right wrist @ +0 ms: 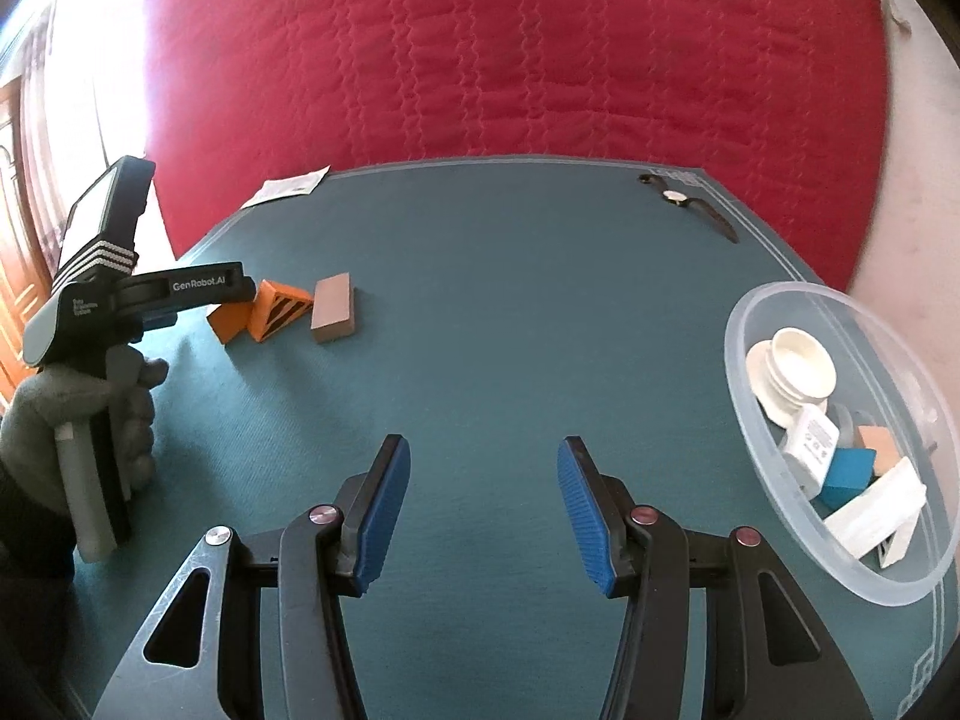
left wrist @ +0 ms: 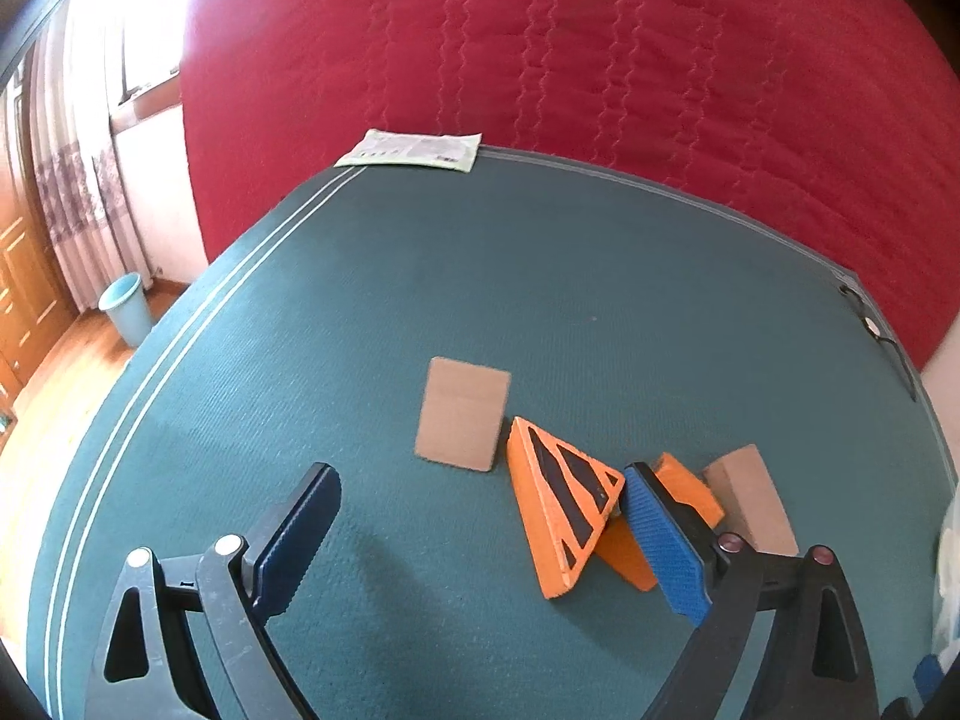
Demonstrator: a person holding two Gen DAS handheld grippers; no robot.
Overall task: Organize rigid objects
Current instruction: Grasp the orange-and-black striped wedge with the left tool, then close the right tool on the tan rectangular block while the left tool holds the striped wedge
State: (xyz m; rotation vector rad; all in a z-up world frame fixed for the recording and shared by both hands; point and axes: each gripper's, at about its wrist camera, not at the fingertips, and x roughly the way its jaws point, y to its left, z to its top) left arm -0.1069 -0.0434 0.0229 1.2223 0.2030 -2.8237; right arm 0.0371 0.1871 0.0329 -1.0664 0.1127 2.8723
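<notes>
On the green mat [left wrist: 390, 300] lie a flat tan block [left wrist: 462, 414], an orange wedge with black stripes [left wrist: 564, 510], a plain orange wedge [left wrist: 684, 486] and a second tan block [left wrist: 750, 504]. My left gripper [left wrist: 480, 522] is open wide. Its right finger [left wrist: 660, 546] stands close beside the striped wedge and partly covers the plain one; no pad presses on anything. My right gripper [right wrist: 483, 480] hangs open over bare mat with nothing between its fingers. From there the wedges [right wrist: 282, 309] and one tan block [right wrist: 333, 306] show at the far left.
A clear plastic bowl [right wrist: 729, 354] at the right holds several small items. A wristwatch [right wrist: 684, 198] and a paper leaflet [right wrist: 288, 186] lie at the mat's far edge. A gloved hand [right wrist: 36, 420] holds the left tool. Behind is a red quilt [left wrist: 600, 60]; a blue bin [left wrist: 126, 306] stands on the floor.
</notes>
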